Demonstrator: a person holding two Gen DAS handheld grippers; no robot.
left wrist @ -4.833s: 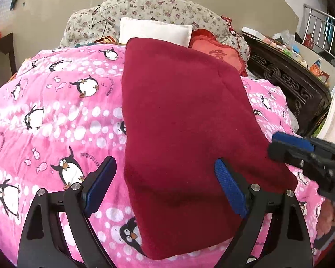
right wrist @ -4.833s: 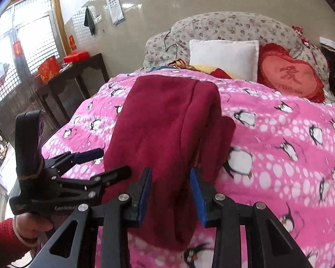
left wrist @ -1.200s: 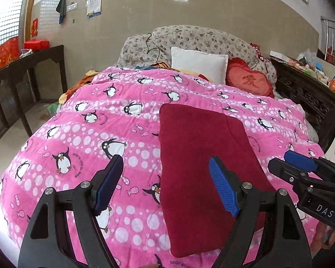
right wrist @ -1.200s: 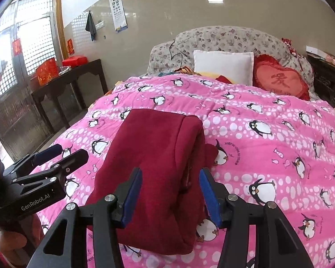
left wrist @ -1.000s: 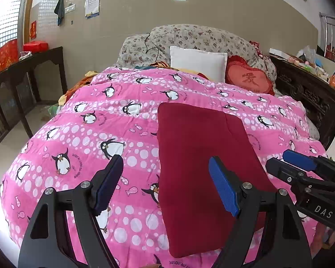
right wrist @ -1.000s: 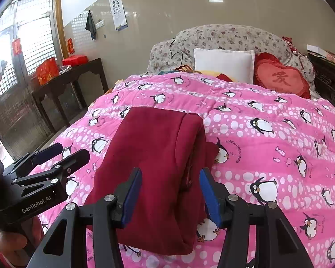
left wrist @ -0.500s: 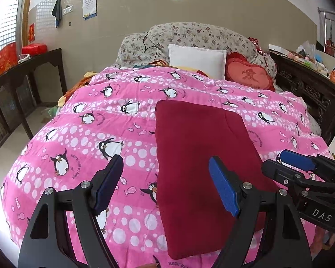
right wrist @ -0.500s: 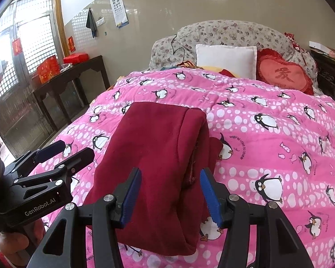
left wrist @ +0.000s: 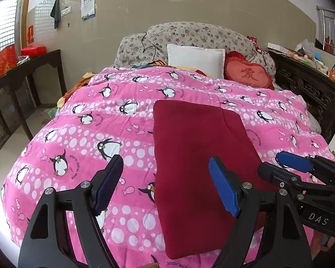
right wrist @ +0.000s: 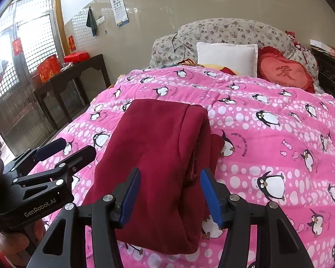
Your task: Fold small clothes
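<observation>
The folded maroon garment (left wrist: 198, 165) lies near the bed's (left wrist: 78, 138) foot edge; left tool (left wrist: 165, 185) and right tool (right wrist: 169, 196) hover released, grasping nothing.

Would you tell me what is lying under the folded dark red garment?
The dark red garment rests on the pink penguin quilt, which shows all round it. Whatever lies directly beneath the garment, or between its folded layers, is covered.
</observation>
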